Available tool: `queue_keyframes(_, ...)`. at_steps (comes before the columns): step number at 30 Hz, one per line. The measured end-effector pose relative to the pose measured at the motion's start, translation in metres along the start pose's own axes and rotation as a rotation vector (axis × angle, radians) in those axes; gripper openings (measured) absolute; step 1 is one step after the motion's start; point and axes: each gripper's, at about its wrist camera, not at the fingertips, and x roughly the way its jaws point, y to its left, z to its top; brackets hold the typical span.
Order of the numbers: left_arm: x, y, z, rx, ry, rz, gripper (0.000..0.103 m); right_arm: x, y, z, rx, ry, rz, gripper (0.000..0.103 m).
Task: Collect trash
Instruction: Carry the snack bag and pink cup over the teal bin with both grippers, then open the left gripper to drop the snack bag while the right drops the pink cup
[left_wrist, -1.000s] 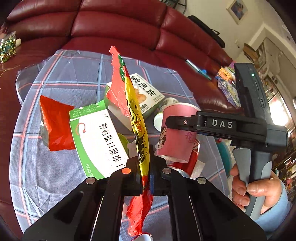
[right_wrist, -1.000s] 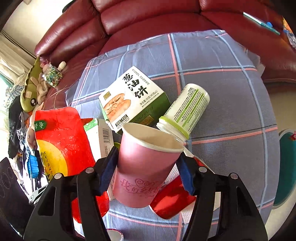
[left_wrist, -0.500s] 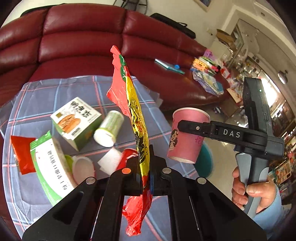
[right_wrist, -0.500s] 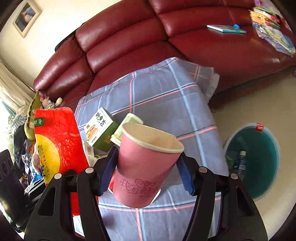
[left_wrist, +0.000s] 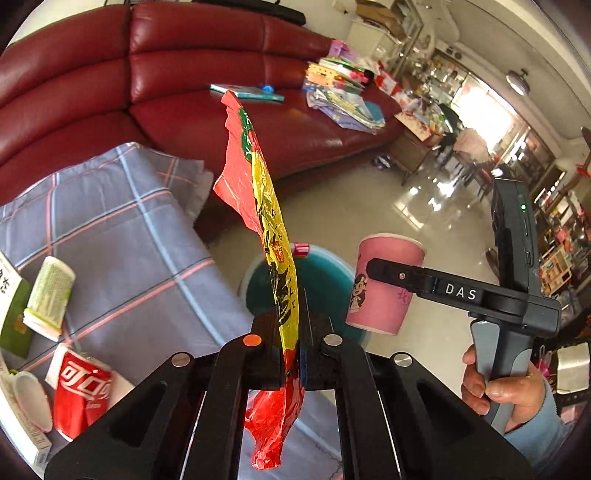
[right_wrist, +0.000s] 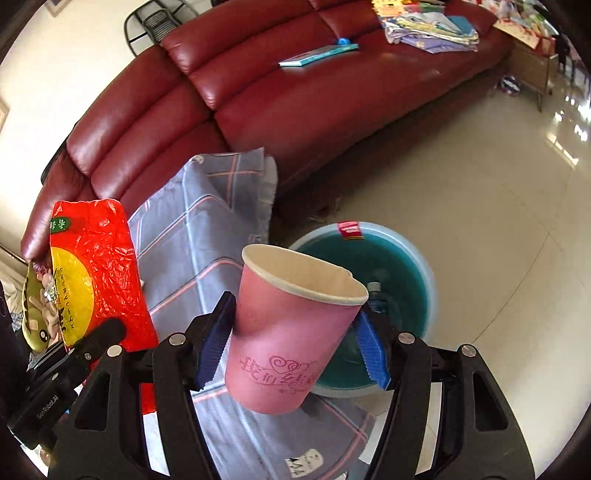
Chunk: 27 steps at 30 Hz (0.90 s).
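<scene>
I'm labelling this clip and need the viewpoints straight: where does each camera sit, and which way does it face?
Left wrist: on the left tongs, facing the teal bin past the table; shows its fingers pinching the snack wrapper, plus the right hand.
Right wrist: on the right tongs, facing the bin and sofa; shows its blue pads gripping the pink cup.
Shared: cup, wrapper, bin, plaid cloth.

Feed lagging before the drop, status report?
Left gripper shut on red snack wrapper. Right gripper shut on pink paper cup. Teal bin on floor beyond, open; nothing in the way.
</scene>
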Motion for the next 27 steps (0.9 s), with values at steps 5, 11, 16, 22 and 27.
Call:
queue_keyframes(5, 0.054, -0.024, 0.005, 0.024, 0.071, -0.017, 0.005, 0.012, -0.042, 0.001, 0.051, 0.019, -0.028, 0.061)
queue_keyframes(11, 0.108, -0.037, 0.011, 0.031, 0.146, -0.019, 0.005, 0.029, -0.073, 0.003, 0.09, 0.046, -0.047, 0.061)
queue_keyframes(16, 0.14, -0.032, 0.007, 0.011, 0.214, 0.006, 0.025, 0.039, -0.08, 0.006, 0.099, 0.068, -0.053, 0.061)
queue_keyframes(22, 0.141, -0.017, -0.002, -0.006, 0.199, 0.08, 0.078, 0.052, -0.077, 0.007, 0.087, 0.093, -0.048, 0.061)
queue_keyframes(27, 0.123, -0.007, -0.006, -0.006, 0.169, 0.108, 0.094, 0.06, -0.069, 0.006, 0.074, 0.106, -0.045, 0.061)
